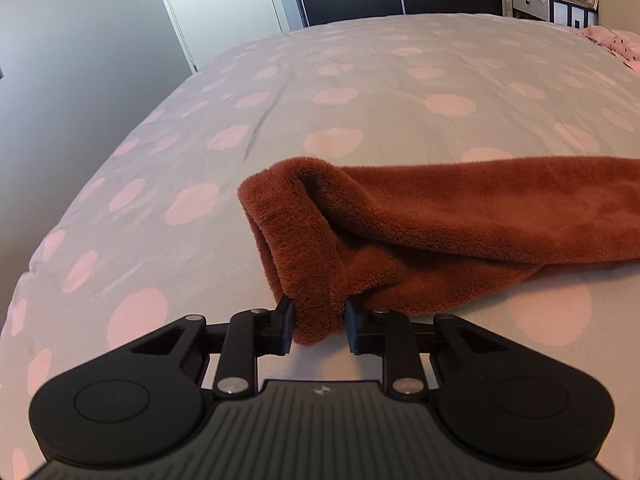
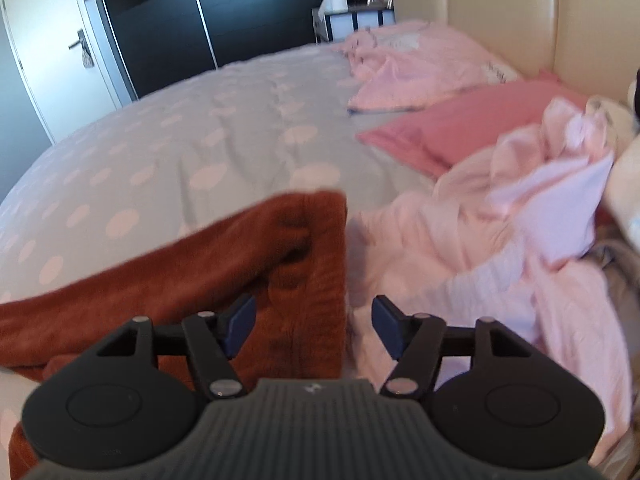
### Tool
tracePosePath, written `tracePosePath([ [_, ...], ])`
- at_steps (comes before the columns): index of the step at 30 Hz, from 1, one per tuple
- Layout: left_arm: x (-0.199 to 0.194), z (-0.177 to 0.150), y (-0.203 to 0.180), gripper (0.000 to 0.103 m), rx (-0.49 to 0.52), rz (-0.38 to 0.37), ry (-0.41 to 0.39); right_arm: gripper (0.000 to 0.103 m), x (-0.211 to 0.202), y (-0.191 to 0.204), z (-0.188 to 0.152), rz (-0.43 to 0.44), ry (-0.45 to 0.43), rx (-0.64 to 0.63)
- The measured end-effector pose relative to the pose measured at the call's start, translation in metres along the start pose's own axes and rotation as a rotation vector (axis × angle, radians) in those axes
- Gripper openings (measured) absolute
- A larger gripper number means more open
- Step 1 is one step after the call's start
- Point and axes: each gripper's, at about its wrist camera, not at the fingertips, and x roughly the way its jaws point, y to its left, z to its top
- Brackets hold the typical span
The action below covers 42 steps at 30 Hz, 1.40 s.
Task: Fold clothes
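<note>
Bed w/ dotted cover carries rust fleece garment, pink clothes beside it. My left gripper: fingers clamped on fleece edge. Right gripper: fingers apart over its corner.

Polka-dot bedspread, pink pillow, black wardrobe.

Left of the rust fleece garment, the dotted bed cover lies open to the far edge. To its right, a heap of pale pink clothes and a pink pillow block the way toward the headboard.
</note>
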Motion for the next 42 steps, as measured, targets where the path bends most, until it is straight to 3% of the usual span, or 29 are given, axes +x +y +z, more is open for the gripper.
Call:
tracePosePath([
  [2,-0.008,0.005,0.004,0.022,-0.009,-0.003,-0.011,0.063,0.012,0.000,-0.007,-0.009,0.027,0.004],
  [3,-0.013,0.010,0.007,0.021,-0.015,-0.003,-0.017,0.054,0.018,-0.002,-0.010,-0.004,0.047,0.024],
  [4,-0.018,0.013,0.009,0.021,-0.021,-0.004,-0.021,0.038,0.021,-0.002,-0.011,0.008,0.061,0.044],
  [5,-0.024,0.017,0.011,0.021,-0.023,-0.003,-0.029,0.037,0.021,-0.001,-0.012,0.015,0.056,0.056],
  [8,-0.046,0.032,0.024,0.021,-0.031,0.015,-0.068,0.029,-0.003,0.007,-0.004,-0.031,-0.052,0.022],
  [11,-0.070,0.042,0.048,0.021,-0.086,0.001,-0.093,0.028,-0.034,0.004,0.013,-0.082,-0.169,0.023],
  [13,-0.079,0.038,0.058,0.021,-0.081,0.003,-0.078,0.028,-0.046,-0.001,0.019,-0.101,-0.178,0.014],
  [16,-0.077,0.017,0.064,0.023,-0.076,-0.018,0.005,0.028,-0.051,-0.008,0.017,-0.106,-0.138,-0.010],
  [21,-0.074,-0.022,0.052,0.031,-0.069,-0.038,0.087,0.041,-0.053,-0.005,0.001,-0.108,-0.097,-0.023],
  [22,-0.078,-0.027,0.050,0.032,-0.071,-0.037,0.084,0.045,-0.056,-0.005,-0.001,-0.109,-0.102,-0.024],
  [25,-0.099,-0.039,0.044,0.045,-0.084,-0.044,0.060,0.046,-0.074,-0.004,-0.008,-0.092,-0.113,-0.027],
  [27,-0.117,-0.046,0.039,0.045,-0.093,-0.066,0.037,0.046,-0.090,-0.003,-0.015,-0.069,-0.120,-0.036],
  [36,-0.219,-0.063,-0.048,0.052,0.032,-0.246,-0.086,0.048,-0.171,0.017,-0.069,0.046,-0.134,-0.134],
  [42,-0.288,-0.084,-0.113,0.060,0.075,-0.396,-0.161,0.058,-0.224,0.033,-0.118,0.112,-0.142,-0.203],
])
